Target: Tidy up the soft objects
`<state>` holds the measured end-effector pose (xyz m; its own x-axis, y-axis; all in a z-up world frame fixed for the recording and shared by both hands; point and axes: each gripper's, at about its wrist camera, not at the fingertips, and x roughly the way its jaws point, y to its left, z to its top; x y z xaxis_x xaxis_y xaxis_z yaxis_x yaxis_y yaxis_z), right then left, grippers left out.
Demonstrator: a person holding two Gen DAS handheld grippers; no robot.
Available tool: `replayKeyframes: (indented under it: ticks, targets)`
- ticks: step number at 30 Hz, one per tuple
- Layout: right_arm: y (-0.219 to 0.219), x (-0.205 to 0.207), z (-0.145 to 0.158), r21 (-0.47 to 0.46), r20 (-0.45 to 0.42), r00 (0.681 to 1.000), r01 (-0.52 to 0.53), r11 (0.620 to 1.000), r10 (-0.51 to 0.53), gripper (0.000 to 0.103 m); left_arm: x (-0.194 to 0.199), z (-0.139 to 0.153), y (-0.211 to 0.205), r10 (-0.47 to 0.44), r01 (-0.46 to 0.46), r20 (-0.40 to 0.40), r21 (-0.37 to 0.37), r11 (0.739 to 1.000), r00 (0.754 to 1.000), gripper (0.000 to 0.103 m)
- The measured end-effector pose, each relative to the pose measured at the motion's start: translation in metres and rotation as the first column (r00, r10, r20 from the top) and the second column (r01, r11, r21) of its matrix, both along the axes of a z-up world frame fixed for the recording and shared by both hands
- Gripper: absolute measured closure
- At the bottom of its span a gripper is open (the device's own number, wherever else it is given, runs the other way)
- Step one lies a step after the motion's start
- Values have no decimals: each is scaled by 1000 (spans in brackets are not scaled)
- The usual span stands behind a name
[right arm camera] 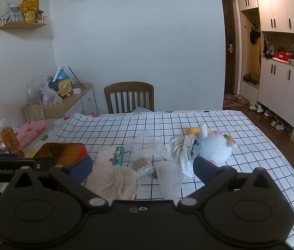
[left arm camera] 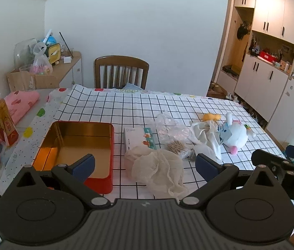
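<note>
Nothing is packed yet: red-and-gold metal tin (left arm camera: 78, 150) empty, cream mesh cloth (left arm camera: 157, 168) and white plush toy (left arm camera: 235, 135) left on checked tablecloth (left arm camera: 126, 106); left gripper (left arm camera: 145, 164) and right gripper (right arm camera: 142, 166) spread wide, nothing held

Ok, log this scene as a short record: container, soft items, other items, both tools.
container: red tin, gold inside, empty, left on checked tablecloth
soft items: cream mesh cloth beside tin; white cloth; white plush toy far right
other items: small carton, cotton swabs, clear plastic wrap
left tool: open, holding nothing
right tool: open, holding nothing
</note>
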<state>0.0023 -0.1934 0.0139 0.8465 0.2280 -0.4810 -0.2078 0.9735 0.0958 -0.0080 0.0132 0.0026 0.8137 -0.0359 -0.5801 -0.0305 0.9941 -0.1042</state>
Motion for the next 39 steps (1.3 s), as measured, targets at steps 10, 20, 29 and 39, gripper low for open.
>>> replayKeyframes:
  ticks: [10, 20, 29, 39]
  targets:
    - [1, -3, 1, -3, 6, 1000, 1, 1000, -1, 0, -1, 3, 0, 6, -6, -7, 10, 1000, 1000, 0]
    - [2, -8, 3, -5, 16, 1000, 7, 1000, -7, 0, -2, 0, 0, -10, 10, -27, 11, 1000, 1000, 0]
    - [3, -10, 5, -9, 20, 1000, 12, 1000, -12, 0, -3, 1, 2, -12, 12, -11, 8, 1000, 1000, 0]
    - [7, -12, 6, -14, 26, 999, 28, 1000, -28, 0, -7, 3, 2, -40, 40, 9, 26, 999, 999, 0]
